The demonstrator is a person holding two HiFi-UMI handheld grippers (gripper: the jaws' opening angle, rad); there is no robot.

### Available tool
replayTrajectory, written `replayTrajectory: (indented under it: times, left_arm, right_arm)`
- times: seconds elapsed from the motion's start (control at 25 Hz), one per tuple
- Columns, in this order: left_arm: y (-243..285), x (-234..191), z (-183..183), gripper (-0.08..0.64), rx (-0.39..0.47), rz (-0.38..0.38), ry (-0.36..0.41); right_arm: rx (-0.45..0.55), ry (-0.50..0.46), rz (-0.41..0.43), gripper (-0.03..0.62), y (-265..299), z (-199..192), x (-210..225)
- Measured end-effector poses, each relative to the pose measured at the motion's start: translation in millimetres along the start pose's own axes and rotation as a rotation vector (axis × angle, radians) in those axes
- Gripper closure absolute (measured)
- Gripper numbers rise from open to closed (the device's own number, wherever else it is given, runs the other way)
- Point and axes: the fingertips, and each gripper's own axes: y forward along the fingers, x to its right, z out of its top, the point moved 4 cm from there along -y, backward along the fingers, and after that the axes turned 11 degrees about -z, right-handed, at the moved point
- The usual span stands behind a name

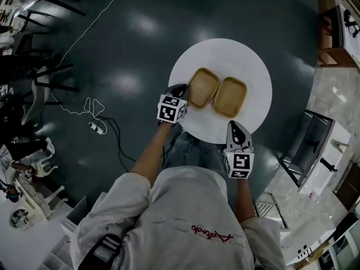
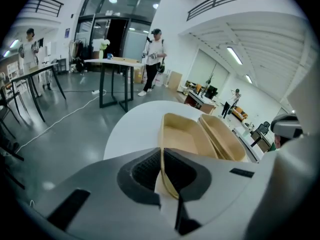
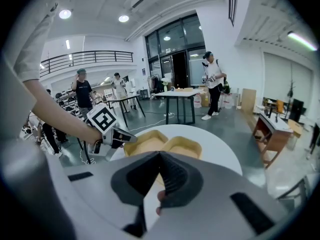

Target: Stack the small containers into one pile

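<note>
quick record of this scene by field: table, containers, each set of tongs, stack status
table: round, white table
containers: two tan trays, left container and right container, side by side on the table
left tongs: left tongs shut on the left container's near rim
right tongs: right tongs shut, empty, by the table's near edge
stack: not yet made

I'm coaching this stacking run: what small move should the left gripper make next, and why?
Probably lift the left container just clear of the white table. The left gripper is clamped on its near rim, the right container lies beside it unstacked, and the right gripper is shut and empty.
</note>
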Motion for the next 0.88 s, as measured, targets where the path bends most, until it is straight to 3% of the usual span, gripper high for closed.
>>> replayTrajectory:
  times: [0.48, 0.64, 0.88]
  left_arm:
    - [-53.1, 21.1, 15.7, 0.537, 0.165, 0.031, -0.031]
    - [-77.9, 41.7, 22.8, 0.537, 0.245, 0.024, -0.052]
    - [-90.2, 67.2, 28.7, 0.537, 0.298, -0.003, -0.074]
  right_arm:
    - [0.028, -0.012, 0.023, 0.572, -2.1, 8.1, -9.8]
    - [0.042, -0.014, 0.022, 0.572, -7.6, 11.3, -13.4]
    - [0.059, -0.011, -0.005, 0.572, -18.9, 14.1, -10.3]
